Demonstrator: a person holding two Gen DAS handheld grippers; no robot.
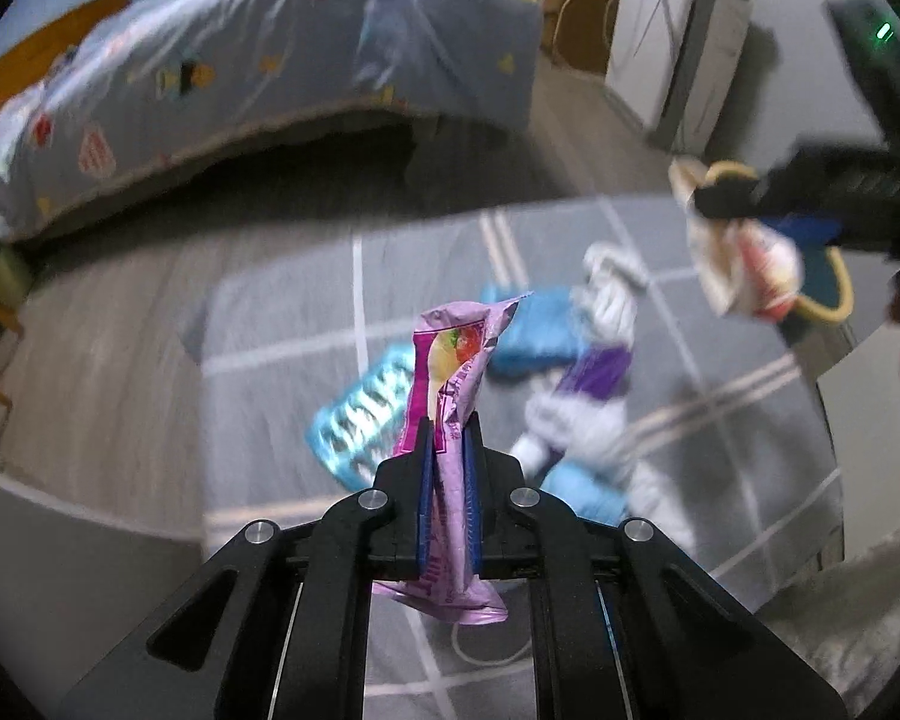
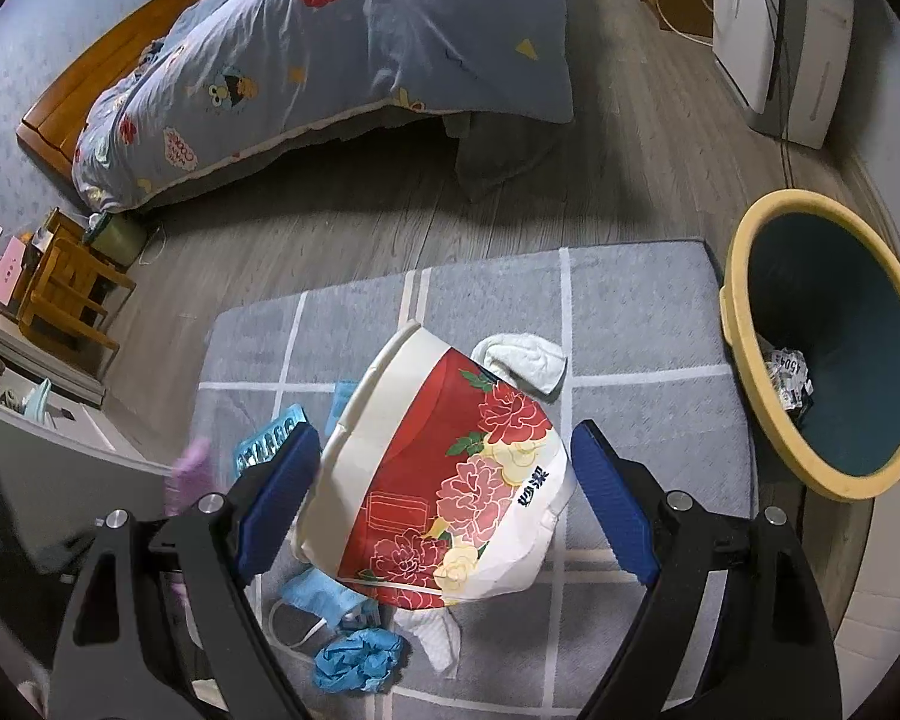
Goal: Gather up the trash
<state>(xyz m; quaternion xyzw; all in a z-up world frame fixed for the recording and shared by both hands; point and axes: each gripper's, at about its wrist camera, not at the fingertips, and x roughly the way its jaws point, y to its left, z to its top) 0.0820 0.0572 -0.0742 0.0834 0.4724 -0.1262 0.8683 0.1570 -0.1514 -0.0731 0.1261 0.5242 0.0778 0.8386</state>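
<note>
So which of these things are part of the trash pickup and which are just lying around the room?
Part of the job:
pink wrapper
floral paper cup
blue glove
face mask
blister pack
yellow-rimmed bin

Just there:
bed quilt
wooden stool
grey rug

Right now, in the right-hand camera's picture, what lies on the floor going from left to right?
Wooden stool → blue blister pack → floral paper bag between the open fingers → yellow-rimmed bin.

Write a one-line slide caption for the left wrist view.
Left gripper clamps a pink snack wrapper above the litter-strewn grey mat.
</note>
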